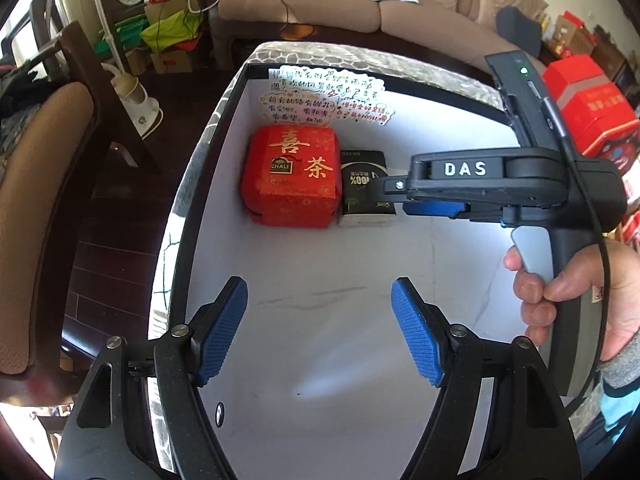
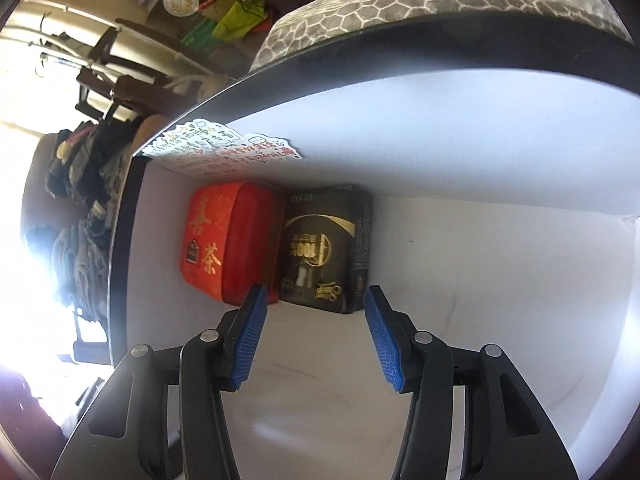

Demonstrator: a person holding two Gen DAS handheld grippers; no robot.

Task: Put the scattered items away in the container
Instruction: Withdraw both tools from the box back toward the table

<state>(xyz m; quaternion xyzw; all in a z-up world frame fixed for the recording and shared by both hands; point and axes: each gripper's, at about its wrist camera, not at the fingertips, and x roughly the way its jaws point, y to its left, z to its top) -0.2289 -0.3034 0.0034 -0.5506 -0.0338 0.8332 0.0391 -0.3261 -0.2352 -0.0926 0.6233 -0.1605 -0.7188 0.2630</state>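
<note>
i am holding my left claw (image 1: 319,330) released and empty over the white container (image 1: 320,360) at lower centre. my right claw (image 2: 313,338) is gaping beside the black box (image 2: 326,248), touching the red tea box (image 2: 230,240). a sofa (image 1: 340,4) is sitting behind.

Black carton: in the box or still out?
In. The black carton sits on the box's white floor, beside the red tin.

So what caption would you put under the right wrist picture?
Open right tool hovering inside the white container, just short of the black carton beside the red tea box.
</note>
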